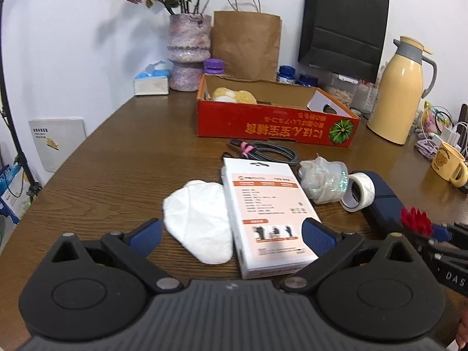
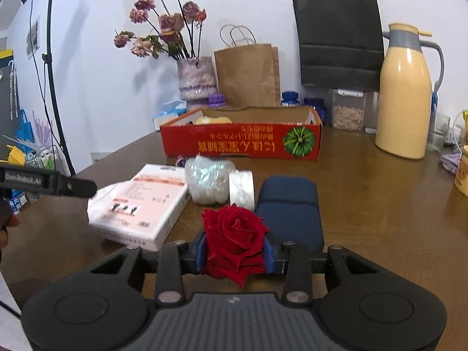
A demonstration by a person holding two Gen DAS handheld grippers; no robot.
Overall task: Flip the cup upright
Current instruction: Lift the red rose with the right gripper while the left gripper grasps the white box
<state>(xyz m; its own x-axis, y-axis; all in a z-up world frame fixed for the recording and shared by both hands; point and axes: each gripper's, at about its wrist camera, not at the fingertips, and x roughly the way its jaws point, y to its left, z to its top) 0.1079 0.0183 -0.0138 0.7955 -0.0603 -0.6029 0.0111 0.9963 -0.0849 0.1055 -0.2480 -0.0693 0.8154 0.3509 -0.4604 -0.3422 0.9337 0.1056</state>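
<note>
Both wrist views face wall (shared table [image 1: 117, 152]).

1. Left gripper [image 1: 231, 234] hanging over a brown table [image 1: 117, 158], fingers wide apart, nothing clamped.
2. White box [image 1: 267, 216] and white cloth [image 1: 199, 219] lying between them.
3. Tape roll [image 1: 358, 191] beside crumpled plastic [image 1: 323, 181].
4. Yellow mug [image 1: 447, 161] upright, far right.

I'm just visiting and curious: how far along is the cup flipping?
Nothing cup-related looks done. The right gripper is clamped on a red rose, the left gripper stands open and empty. The only clear cup, a yellow mug, already stands upright, untouched.
</note>
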